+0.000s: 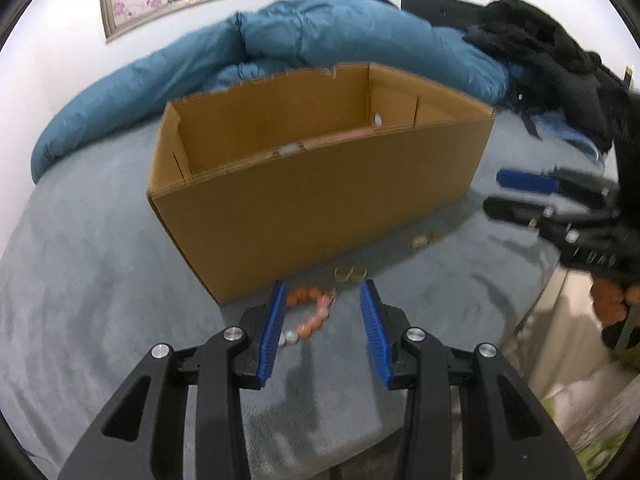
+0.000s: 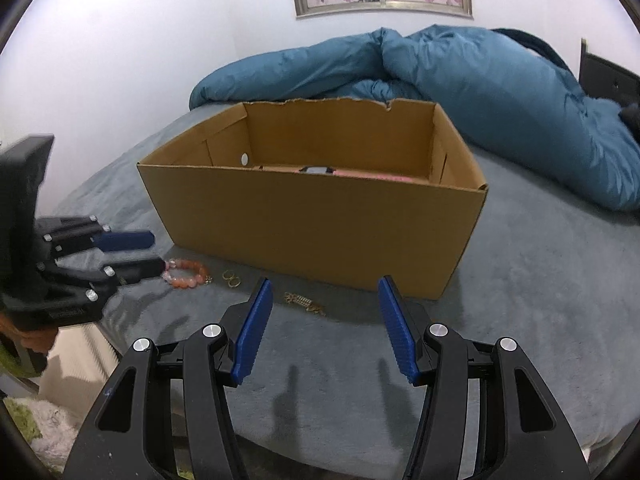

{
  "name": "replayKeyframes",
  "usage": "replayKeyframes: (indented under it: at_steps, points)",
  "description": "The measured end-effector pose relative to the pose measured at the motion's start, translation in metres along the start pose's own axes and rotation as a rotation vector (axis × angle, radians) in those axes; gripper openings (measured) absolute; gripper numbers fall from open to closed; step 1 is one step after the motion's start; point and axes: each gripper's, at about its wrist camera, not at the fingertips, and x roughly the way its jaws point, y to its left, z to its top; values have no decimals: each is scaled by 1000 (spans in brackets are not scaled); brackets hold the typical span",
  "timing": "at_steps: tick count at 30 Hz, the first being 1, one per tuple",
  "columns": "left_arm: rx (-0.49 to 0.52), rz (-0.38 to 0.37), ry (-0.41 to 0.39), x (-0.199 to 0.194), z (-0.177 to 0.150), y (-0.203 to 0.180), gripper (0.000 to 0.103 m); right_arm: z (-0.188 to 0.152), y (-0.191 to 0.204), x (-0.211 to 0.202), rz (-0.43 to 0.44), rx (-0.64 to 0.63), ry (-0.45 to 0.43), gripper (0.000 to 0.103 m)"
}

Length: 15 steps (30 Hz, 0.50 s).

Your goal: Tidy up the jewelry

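Blue ribbed pads of my left gripper (image 1: 324, 292) fill the bottom of the left wrist view, jaws parted and gripping nothing, with the beaded bracelet (image 1: 308, 314) lying on the grey bedspread (image 1: 100, 280) in the gap, close against the left pad. Whether that pad touches the beads I cannot tell; the frame is smeared. My right gripper (image 2: 326, 290) is likewise released, empty, with a thin gold chain (image 2: 304, 302) on the cover just ahead of its tips.

From the right wrist view I see the bracelet (image 2: 186, 274) as a flat orange and pale pink loop, stretched slightly across the picture, with the left gripper's (image 2: 158, 254) lower finger tip right at its left end. That view also shows the pair of gold rings (image 2: 232, 279) beside the bracelet, and the chain running slantwise, down toward the right. The left view shows the rings (image 1: 351, 273) beyond the bracelet and the chain (image 1: 422, 241) only as a blurred gold patch, plus the right gripper (image 1: 492, 190) and a dark heap of clothing (image 1: 540, 52) that the other view barely catches.

All the jewelry sits on the bedspread along the near wall of the open cardboard box (image 2: 312, 216), outside it. Something pink lies inside on the box floor. A blue duvet (image 2: 480, 80) is bunched behind.
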Motion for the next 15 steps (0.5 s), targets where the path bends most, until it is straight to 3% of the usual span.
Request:
replayKeyframes:
  at_steps: [9,14,15]
  points:
    - [111,65,68,36,-26,4,36,3,13,17,16,-13,53,53]
    - [163,108,68,41,-29,3,12,2,19,18,13,-16,68,53]
    - [162,118,70,41,-30,5,11,2,19,19,14,-17,70,53]
